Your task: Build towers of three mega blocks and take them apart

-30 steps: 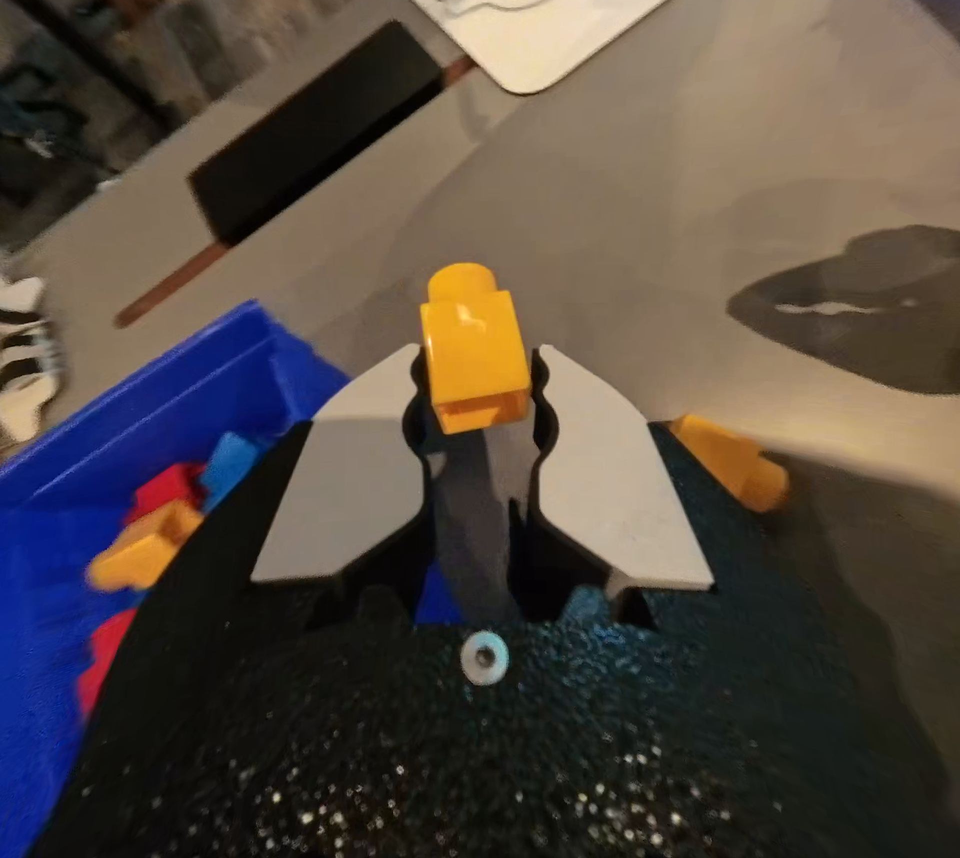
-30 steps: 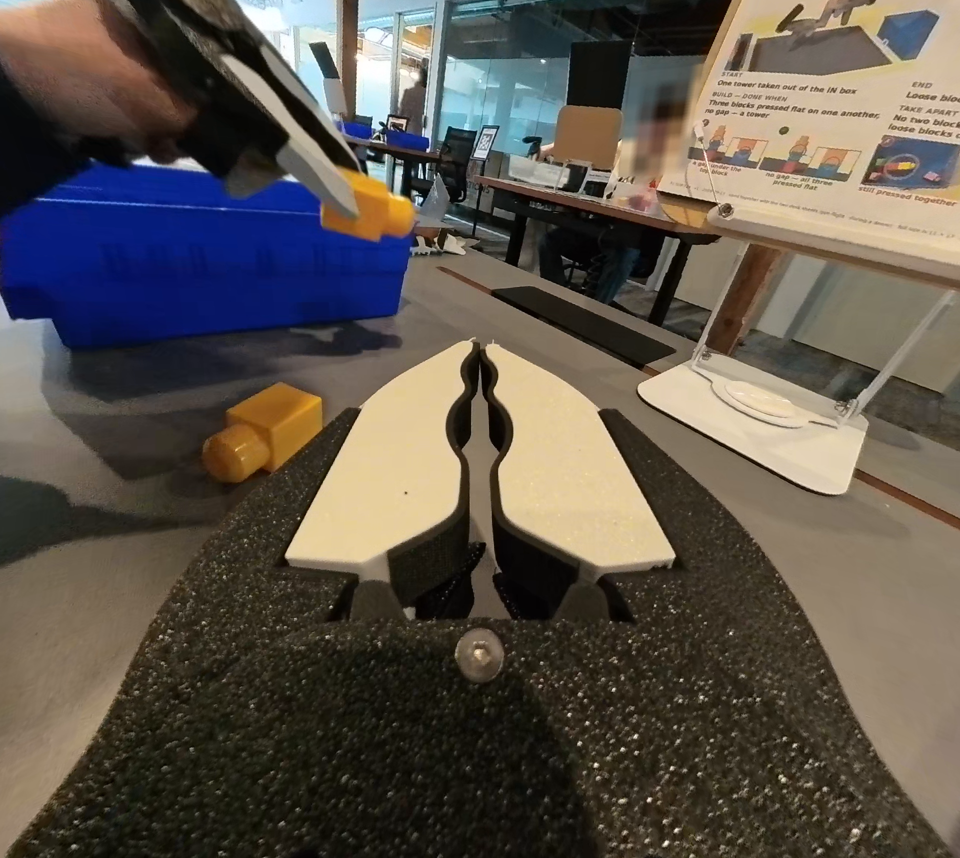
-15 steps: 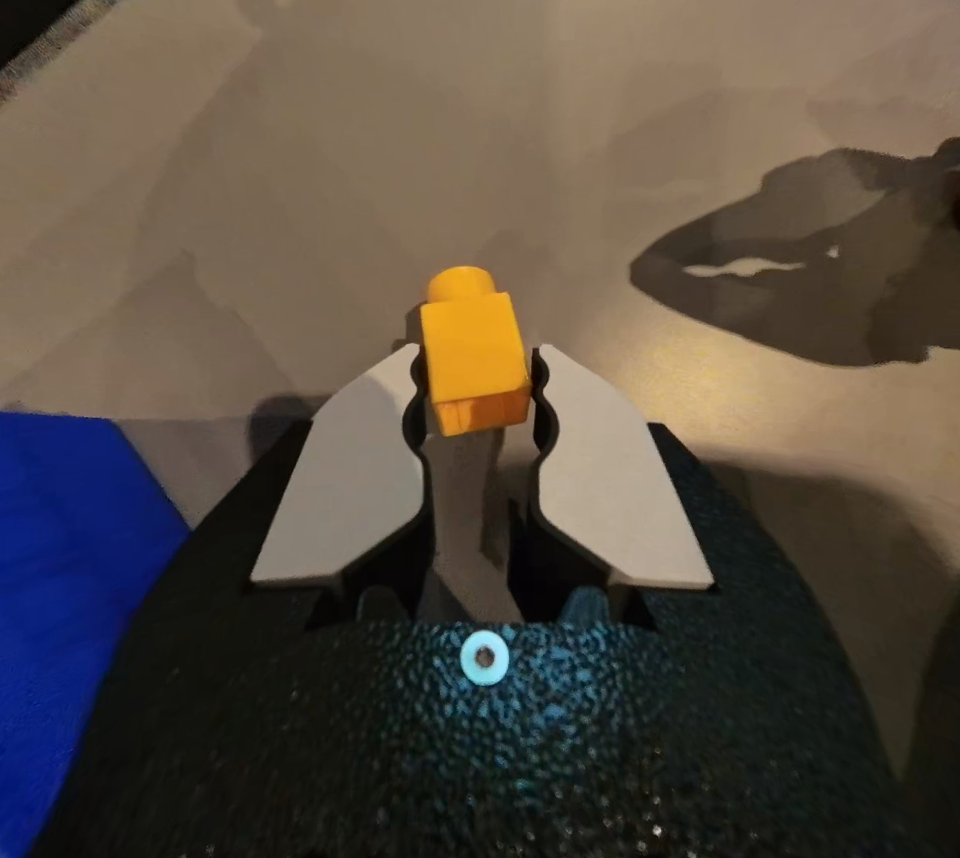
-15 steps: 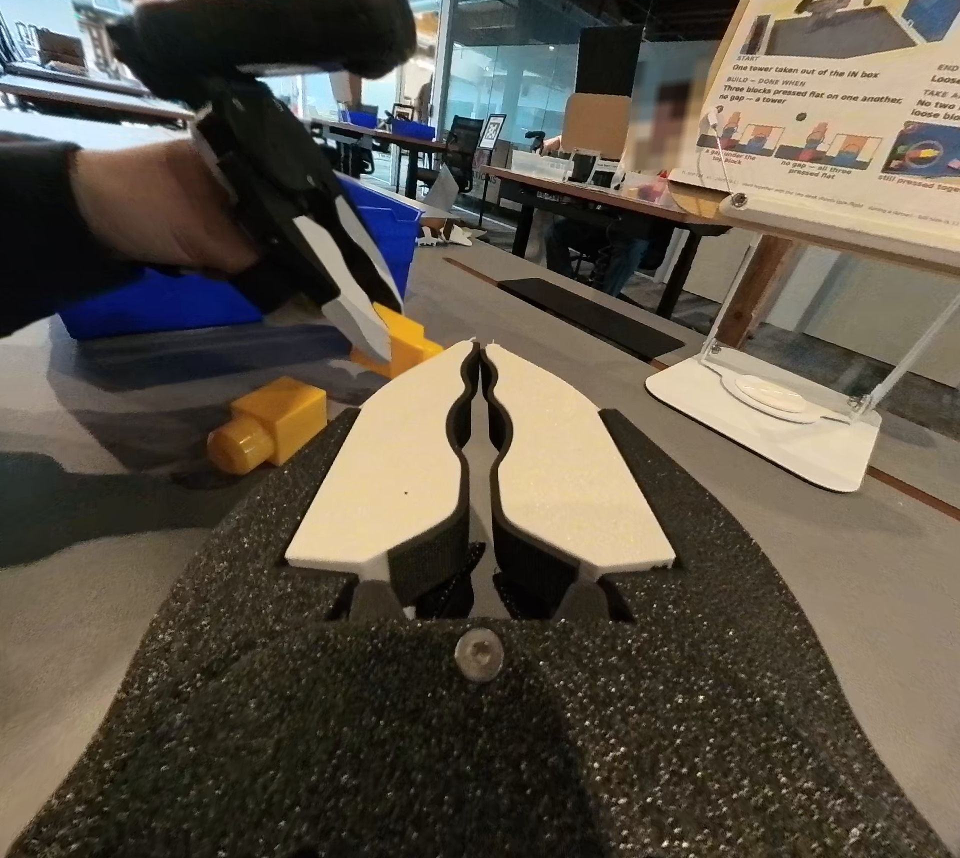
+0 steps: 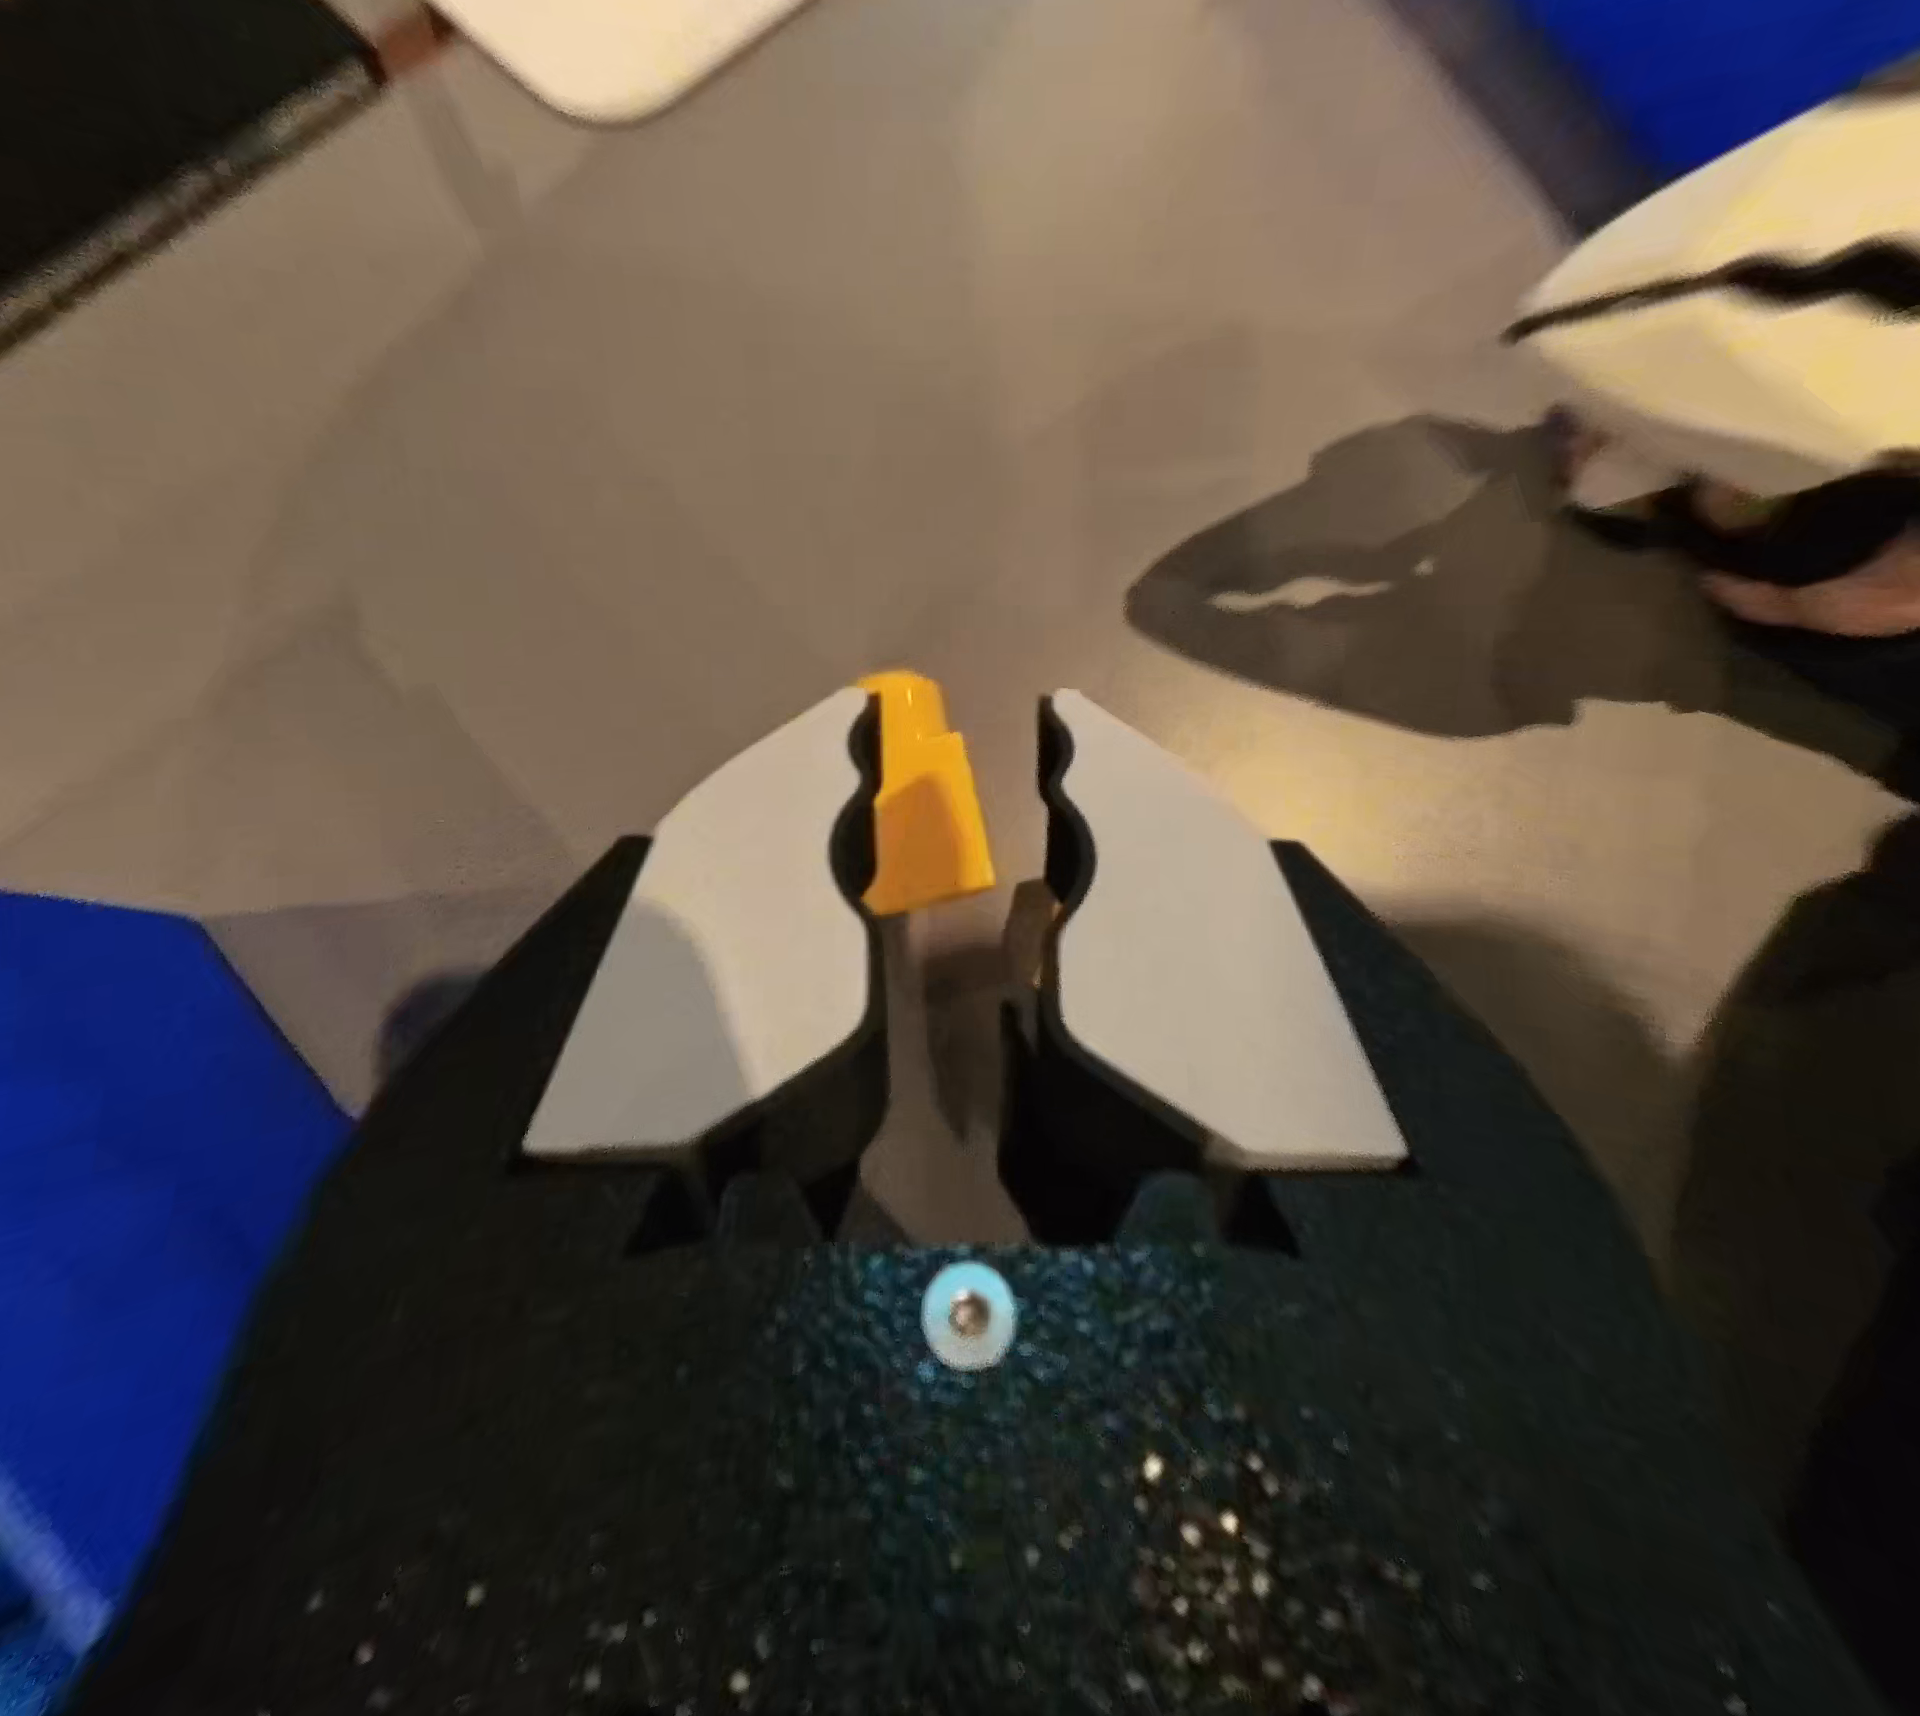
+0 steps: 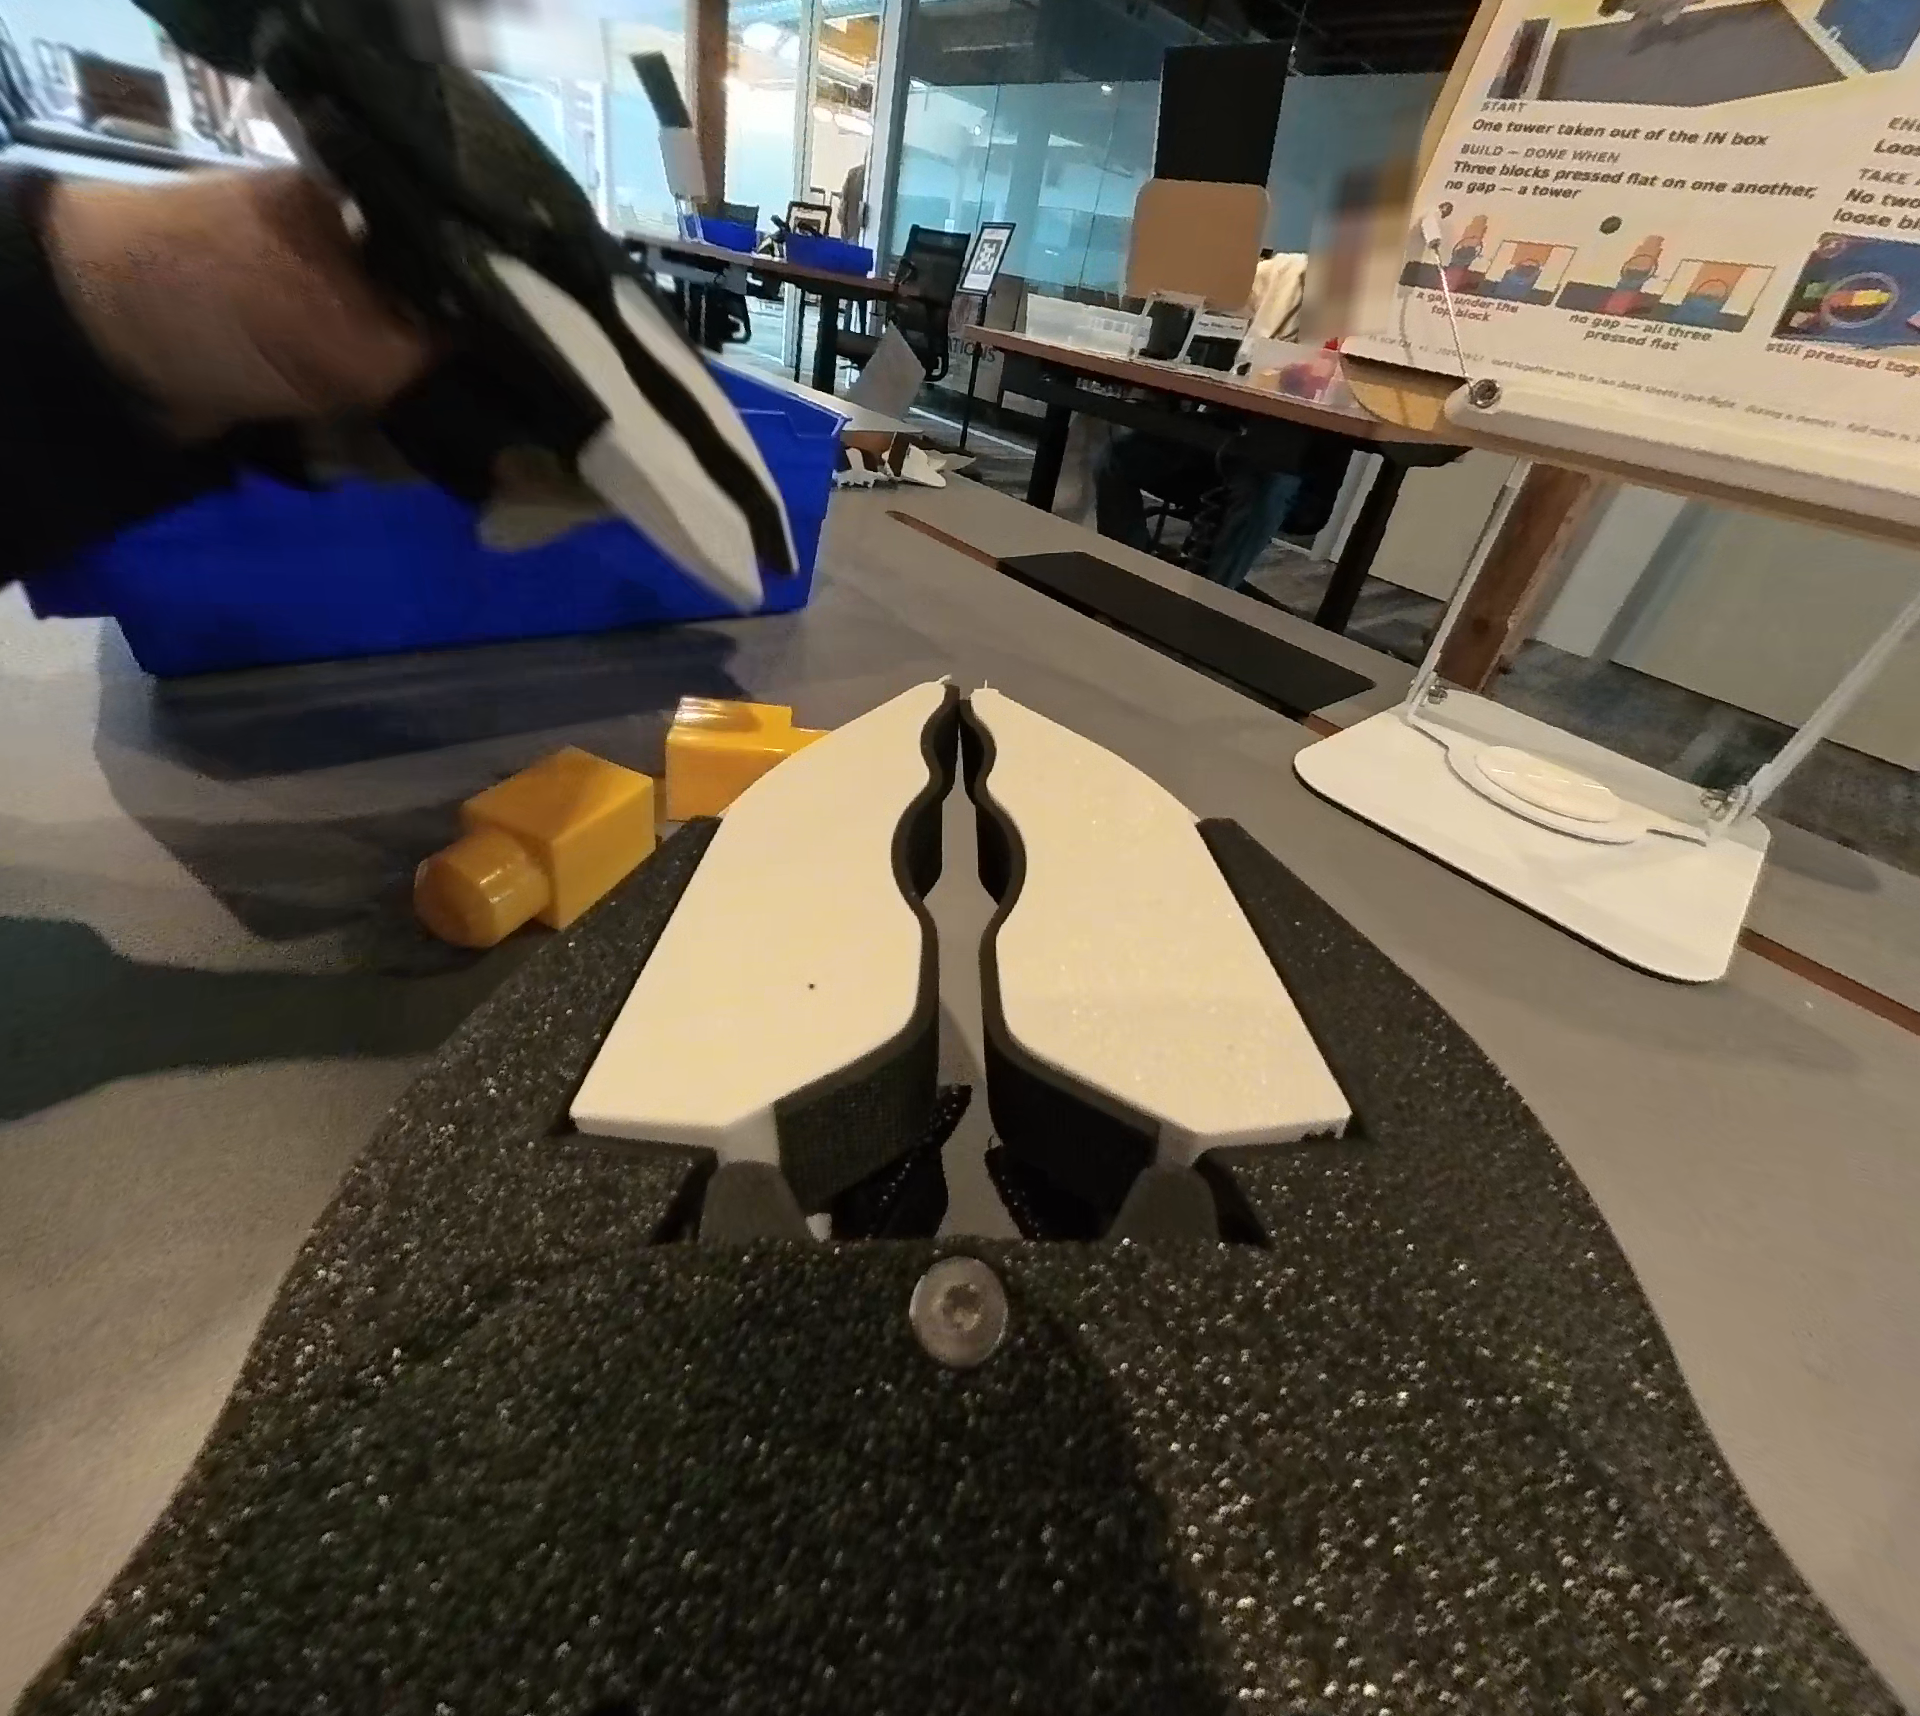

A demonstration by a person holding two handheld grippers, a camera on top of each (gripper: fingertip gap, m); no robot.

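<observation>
The left gripper [image 5: 951, 710] is standing with its jaws spread and released, a yellow block [image 5: 925, 819] lying on the grey table [image 5: 727, 440] in the gap, close against the left finger [image 5: 748, 918] and clear of the other. In the right wrist view that block [image 6: 727, 750] is sitting just beside a second yellow block [image 6: 540, 835], partly hidden behind the right gripper [image 6: 958, 690], whose fingers are pressed together on nothing. The blue bin [image 6: 416, 565] is being cut off by the hand [image 6: 208, 305], and motion blur is smearing much of the left wrist view.
</observation>
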